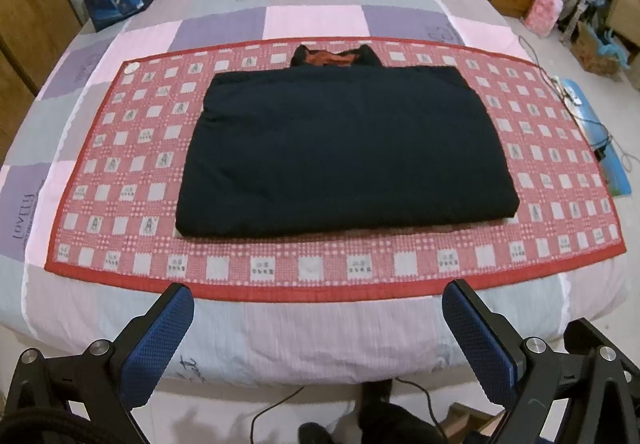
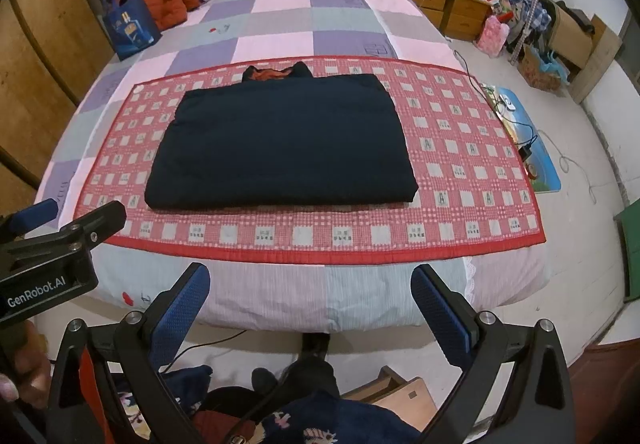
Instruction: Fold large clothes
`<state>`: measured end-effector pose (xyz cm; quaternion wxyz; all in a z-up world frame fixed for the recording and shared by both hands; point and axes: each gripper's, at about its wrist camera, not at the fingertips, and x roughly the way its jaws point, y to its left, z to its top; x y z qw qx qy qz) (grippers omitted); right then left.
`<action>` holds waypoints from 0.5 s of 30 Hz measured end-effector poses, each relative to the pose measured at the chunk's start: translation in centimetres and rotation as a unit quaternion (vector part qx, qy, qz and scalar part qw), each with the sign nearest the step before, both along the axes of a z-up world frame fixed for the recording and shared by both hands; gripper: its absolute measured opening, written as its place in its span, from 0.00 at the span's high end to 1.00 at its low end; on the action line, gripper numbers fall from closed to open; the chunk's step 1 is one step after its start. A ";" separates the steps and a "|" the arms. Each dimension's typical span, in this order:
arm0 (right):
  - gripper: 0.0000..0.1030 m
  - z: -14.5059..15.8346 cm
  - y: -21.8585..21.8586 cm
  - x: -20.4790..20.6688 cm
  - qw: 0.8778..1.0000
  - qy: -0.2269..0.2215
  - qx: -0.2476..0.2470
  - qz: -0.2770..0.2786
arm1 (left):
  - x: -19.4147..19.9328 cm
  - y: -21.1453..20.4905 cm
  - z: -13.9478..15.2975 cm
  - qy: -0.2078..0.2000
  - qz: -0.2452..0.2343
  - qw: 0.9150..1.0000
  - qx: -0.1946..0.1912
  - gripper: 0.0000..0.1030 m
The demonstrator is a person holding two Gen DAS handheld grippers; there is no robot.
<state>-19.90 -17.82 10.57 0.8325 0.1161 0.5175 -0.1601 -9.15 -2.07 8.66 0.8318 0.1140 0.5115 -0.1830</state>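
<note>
A dark padded jacket (image 1: 347,150), already folded into a compact rectangle, is seen on the red checked mat (image 1: 560,180) well beyond both sets of fingers. The left gripper (image 1: 318,340) and right gripper (image 2: 310,324) are held released and empty. Folding is judged complete; only withdrawal is called for.

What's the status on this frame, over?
Left gripper open, empty. Right gripper open, empty. Dark navy jacket folded into a rectangle on the red checked mat, collar at far edge. Nothing in the way.
</note>
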 end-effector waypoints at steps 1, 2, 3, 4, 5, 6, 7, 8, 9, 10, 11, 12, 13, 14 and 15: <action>0.01 0.1 -0.1 0.1 1.000 0.000 0.000 0.000 | 0.1 0.0 -0.1 0.001 0.000 1.000 0.000 0.01; 0.01 0.1 0.0 0.1 1.000 -0.001 0.000 -0.001 | 0.0 0.0 -0.1 0.002 0.001 1.000 0.000 0.01; 0.01 0.1 0.0 0.1 1.000 -0.001 0.000 -0.001 | 0.0 -0.1 -0.2 0.001 0.001 1.000 0.000 0.01; 0.01 0.0 0.1 0.0 1.000 0.000 0.000 -0.001 | 0.0 -0.1 -0.2 0.001 0.001 1.000 0.000 0.01; 0.01 0.0 0.0 0.1 1.000 0.000 0.000 -0.001 | 0.0 -0.1 -0.2 0.001 0.001 1.000 0.000 0.01; 0.01 0.0 0.0 0.2 1.000 0.001 0.001 -0.001 | 0.0 -0.1 -0.2 0.001 0.001 1.000 0.000 0.01; 0.01 0.0 0.0 0.0 1.000 0.000 0.001 -0.001 | 0.0 -0.1 -0.2 0.001 0.001 1.000 0.000 0.01; 0.01 0.1 -0.1 0.1 1.000 0.000 0.002 -0.001 | 0.0 -0.1 -0.2 0.002 0.001 1.000 0.001 0.01; 0.01 0.1 -0.1 0.1 1.000 0.000 0.001 -0.001 | 0.0 -0.1 -0.2 0.002 0.000 1.000 0.000 0.01; 0.01 0.0 -0.1 -0.1 1.000 0.000 0.001 0.000 | 0.0 -0.2 -0.2 0.003 0.000 1.000 0.001 0.01; 0.01 0.0 -0.1 -0.1 1.000 0.000 0.000 0.000 | -0.1 -0.2 -0.3 0.002 0.001 1.000 0.001 0.01; 0.01 0.0 -0.1 0.0 1.000 -0.001 0.000 0.000 | -0.3 -0.3 -0.4 0.001 0.001 1.000 0.001 0.01; 0.01 0.0 0.0 -0.1 1.000 -0.001 0.000 -0.001 | -0.3 -0.3 -0.4 0.001 0.001 1.000 0.001 0.01; 0.01 0.1 -0.1 0.1 1.000 -0.001 0.000 -0.001 | -0.3 -0.4 -0.4 0.000 0.001 1.000 0.001 0.01; 0.01 0.0 -0.1 0.2 1.000 0.000 0.001 -0.001 | -0.3 -0.4 -0.4 0.000 0.000 1.000 0.000 0.01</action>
